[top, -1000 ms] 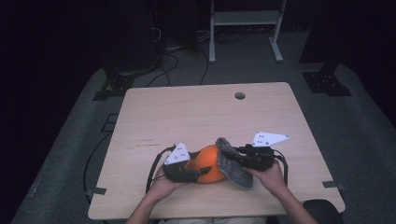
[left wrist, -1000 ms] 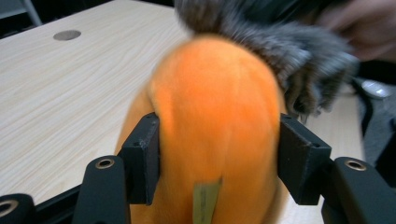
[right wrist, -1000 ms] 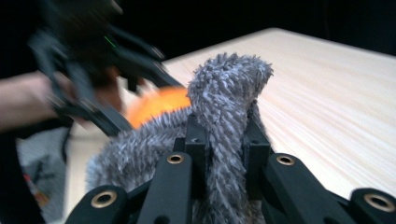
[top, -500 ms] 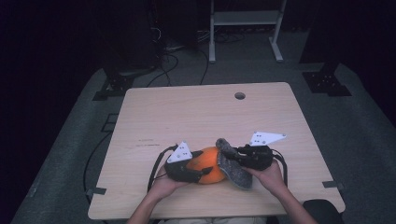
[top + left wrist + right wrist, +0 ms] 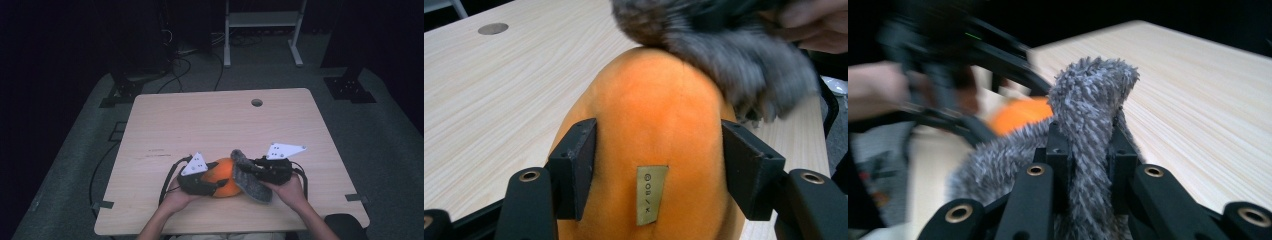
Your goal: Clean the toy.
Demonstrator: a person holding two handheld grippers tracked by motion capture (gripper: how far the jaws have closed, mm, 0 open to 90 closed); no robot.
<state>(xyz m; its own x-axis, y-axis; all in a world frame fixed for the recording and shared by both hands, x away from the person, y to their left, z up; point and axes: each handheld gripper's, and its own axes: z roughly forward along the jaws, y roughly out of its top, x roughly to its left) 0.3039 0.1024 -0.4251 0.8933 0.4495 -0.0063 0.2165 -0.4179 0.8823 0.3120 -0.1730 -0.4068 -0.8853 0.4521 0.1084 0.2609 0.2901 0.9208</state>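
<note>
Table (image 5: 200, 125), gripped orange plush (image 5: 654, 130), grey fur (image 5: 1088, 100)

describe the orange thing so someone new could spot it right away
On the wooden table, look at the near edge between the person's two hands. The orange plush sits there, rounded and soft with a small tan tag, unlike the shaggy grey cloth draped against it.

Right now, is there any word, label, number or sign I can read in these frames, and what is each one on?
"@ 0 8 / X" or close to it: small marks printed down the tan tag sewn on the orange plush toy; too blurred to read with certainty.
Faint dark marks on the table at its left side: too small to read.
No text shows on the grey furry cloth.
</note>
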